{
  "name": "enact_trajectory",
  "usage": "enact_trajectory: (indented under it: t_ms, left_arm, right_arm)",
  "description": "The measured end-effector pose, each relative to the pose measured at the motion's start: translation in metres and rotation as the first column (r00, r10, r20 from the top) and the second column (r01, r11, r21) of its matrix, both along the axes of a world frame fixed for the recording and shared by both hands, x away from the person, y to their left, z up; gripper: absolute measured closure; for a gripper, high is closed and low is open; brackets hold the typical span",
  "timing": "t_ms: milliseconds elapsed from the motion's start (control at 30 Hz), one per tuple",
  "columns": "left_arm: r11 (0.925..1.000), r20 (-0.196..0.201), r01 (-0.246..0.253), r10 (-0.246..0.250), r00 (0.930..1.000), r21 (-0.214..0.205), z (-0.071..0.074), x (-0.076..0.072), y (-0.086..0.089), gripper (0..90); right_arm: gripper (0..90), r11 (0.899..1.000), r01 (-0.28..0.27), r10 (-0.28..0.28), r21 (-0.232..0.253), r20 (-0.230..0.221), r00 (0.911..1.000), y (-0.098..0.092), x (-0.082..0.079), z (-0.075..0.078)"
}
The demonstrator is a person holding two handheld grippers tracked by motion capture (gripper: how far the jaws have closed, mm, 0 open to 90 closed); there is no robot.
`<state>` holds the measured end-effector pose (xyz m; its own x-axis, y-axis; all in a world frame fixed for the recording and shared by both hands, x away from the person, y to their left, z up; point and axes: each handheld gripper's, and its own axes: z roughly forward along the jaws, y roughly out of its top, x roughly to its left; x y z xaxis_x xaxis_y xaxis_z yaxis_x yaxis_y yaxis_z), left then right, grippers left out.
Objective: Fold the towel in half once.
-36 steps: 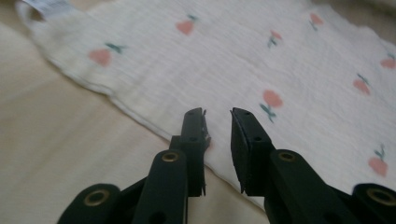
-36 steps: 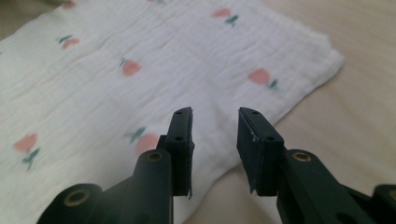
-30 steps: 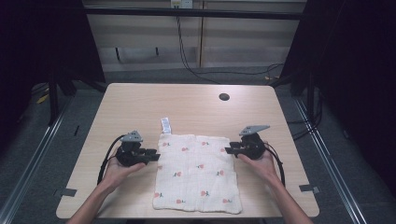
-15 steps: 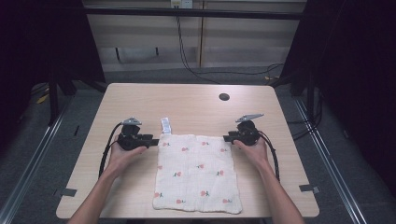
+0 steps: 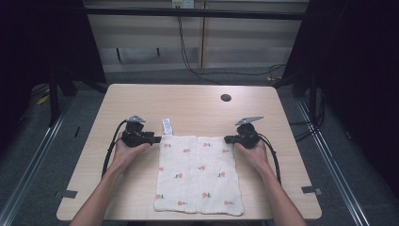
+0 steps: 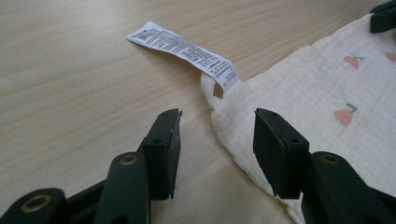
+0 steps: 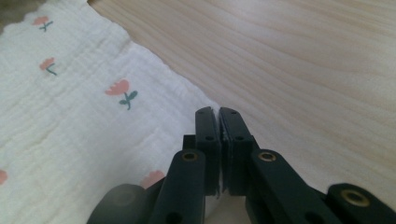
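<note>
A white cloth (image 5: 197,174) printed with small red flowers lies flat on the table, a white care label (image 5: 166,126) sticking out of its far left corner. My left gripper (image 5: 157,138) sits at that corner. Its jaws have just been opening and stand apart around the cloth's corner (image 6: 243,116) without pressing it, just short of the label (image 6: 187,49). My right gripper (image 5: 227,139) is at the far right corner. Its jaws have just been closing, and they are pressed together (image 7: 217,112) on the cloth's edge (image 7: 70,116), with a thin pale sliver between the pads.
The light wooden table (image 5: 188,103) has a round dark hole (image 5: 226,98) at the far right. Both forearms come in from the near edge on either side of the cloth. The right gripper's tip (image 6: 383,14) shows far off in the left gripper view.
Both hands have moved away from the person to the cloth's far corners. The right gripper's jaws have closed at the far right corner.
</note>
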<state>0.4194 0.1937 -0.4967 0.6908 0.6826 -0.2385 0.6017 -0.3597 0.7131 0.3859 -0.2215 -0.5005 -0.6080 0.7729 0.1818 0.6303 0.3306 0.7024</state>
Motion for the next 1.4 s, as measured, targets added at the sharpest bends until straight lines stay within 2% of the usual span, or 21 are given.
enact_trajectory:
  t_ms: [67,200,333,400,433,467,533,600,700,767,900,1067,1133,1400]
  left_arm:
    - [0.9996,0.011,0.010,-0.010,0.9999,0.025,-0.001,0.001,-0.004,51.5]
    - [0.9997,0.010,0.004,-0.004,0.9999,0.022,-0.008,0.003,-0.007,51.6]
    - [0.9998,0.011,0.005,-0.005,0.9999,0.022,-0.008,0.004,-0.007,53.2]
    - [0.9998,0.013,0.017,-0.017,0.9998,0.010,-0.009,0.003,-0.009,54.4]
    - [0.9992,0.018,0.032,-0.033,0.9993,0.023,-0.009,0.003,-0.010,55.3]
    - [0.9985,0.014,0.052,-0.053,0.9985,0.015,-0.009,0.003,-0.013,58.5]
    - [0.9973,0.039,0.064,-0.065,0.9971,0.037,-0.009,0.001,-0.019,63.1]
    - [0.9952,0.054,0.071,-0.075,0.9958,0.068,-0.009,-0.001,-0.022,72.1]
    - [0.9939,0.059,0.086,-0.090,0.9942,0.069,-0.009,-0.001,-0.022,83.8]
    - [0.9942,0.060,0.086,-0.089,0.9942,0.066,-0.005,-0.001,-0.021,85.8]
    - [0.9958,0.068,0.090,-0.091,0.9935,0.016,0.004,-0.005,-0.017,86.8]
    - [0.9948,0.084,0.102,-0.101,0.9914,-0.004,0.010,-0.007,-0.016,87.1]
    - [0.9933,0.083,0.108,-0.104,0.9911,-0.042,0.013,-0.007,-0.013,87.1]
    - [0.9874,0.095,0.113,-0.102,0.9902,-0.111,0.025,-0.010,-0.003,87.1]
  right_arm:
    - [87.2,1.000,-0.005,0.005,0.003,0.000,1.0000,0.000,-0.001,0.002]
    - [87.2,1.000,-0.010,0.010,0.007,0.008,0.9999,0.000,-0.003,0.001]
    - [87.2,1.000,-0.014,0.014,0.001,0.013,0.9998,0.001,-0.005,0.004]
    - [87.3,1.000,-0.013,0.013,0.004,0.010,0.9999,0.001,-0.005,0.004]
    - [87.3,1.000,-0.014,0.014,0.006,0.009,0.9999,0.001,-0.004,0.003]
    - [87.3,1.000,-0.011,0.011,0.007,0.006,0.9999,0.001,-0.004,0.003]
    - [87.4,1.000,-0.011,0.011,0.006,0.005,0.9999,0.002,-0.004,0.002]
    - [87.4,1.000,-0.012,0.011,0.011,0.005,0.9999,0.002,-0.006,0.004]
    - [87.3,0.999,-0.022,0.022,0.031,0.013,0.9997,0.001,-0.008,0.010]
    - [87.3,0.999,-0.022,0.021,0.034,0.012,0.9997,-0.001,-0.010,0.012]
    - [87.4,0.998,-0.021,0.019,0.063,0.023,0.9996,-0.003,-0.011,0.015]
    - [87.1,0.997,-0.035,0.032,0.076,0.043,0.9986,-0.004,-0.014,0.021]
    - [87.1,0.996,-0.040,0.035,0.081,0.052,0.9980,-0.005,-0.015,0.024]
    - [87.3,0.990,-0.030,0.019,0.134,0.082,0.9964,-0.014,-0.017,0.035]
